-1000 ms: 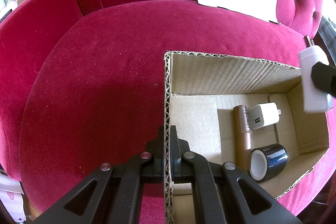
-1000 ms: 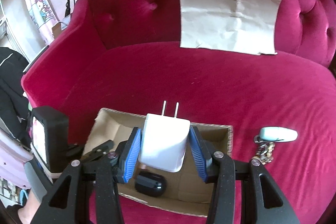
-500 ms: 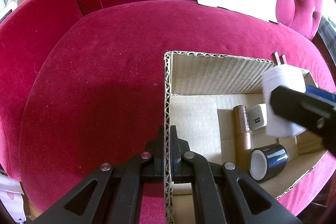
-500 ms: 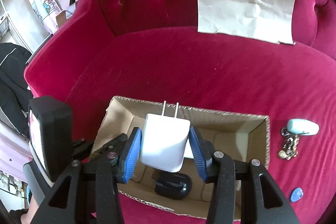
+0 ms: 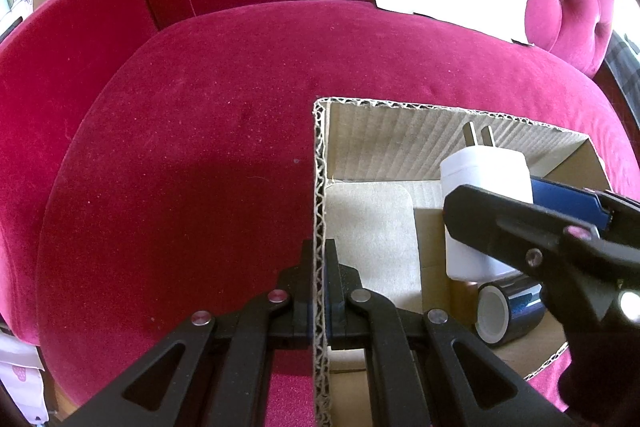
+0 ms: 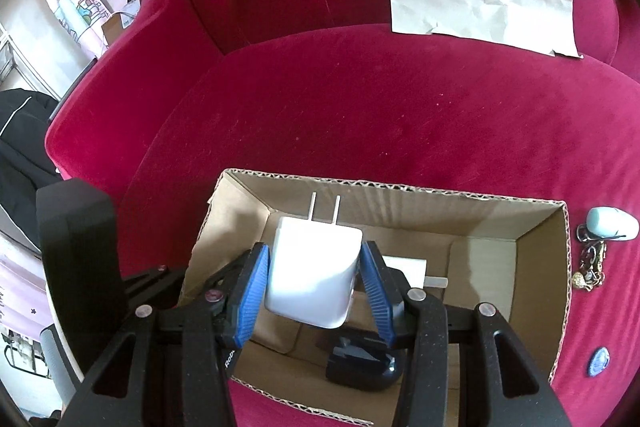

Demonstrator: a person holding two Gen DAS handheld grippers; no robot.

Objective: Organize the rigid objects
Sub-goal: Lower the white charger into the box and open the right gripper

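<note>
The left gripper [image 5: 320, 263] is pinched tight on the cardboard box's [image 5: 319, 163] left wall. The right gripper [image 6: 316, 275] clamps a white charger [image 6: 314, 275], prongs forward, above the box's open middle on the red sofa [image 6: 360, 115].

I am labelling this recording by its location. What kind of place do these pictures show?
Most likely a home living room or bedroom. The work surface is a red velvet tufted sofa, a cartoon-print curtain hangs beside it, and a keyring lies on the cushion next to the cardboard box.
</note>
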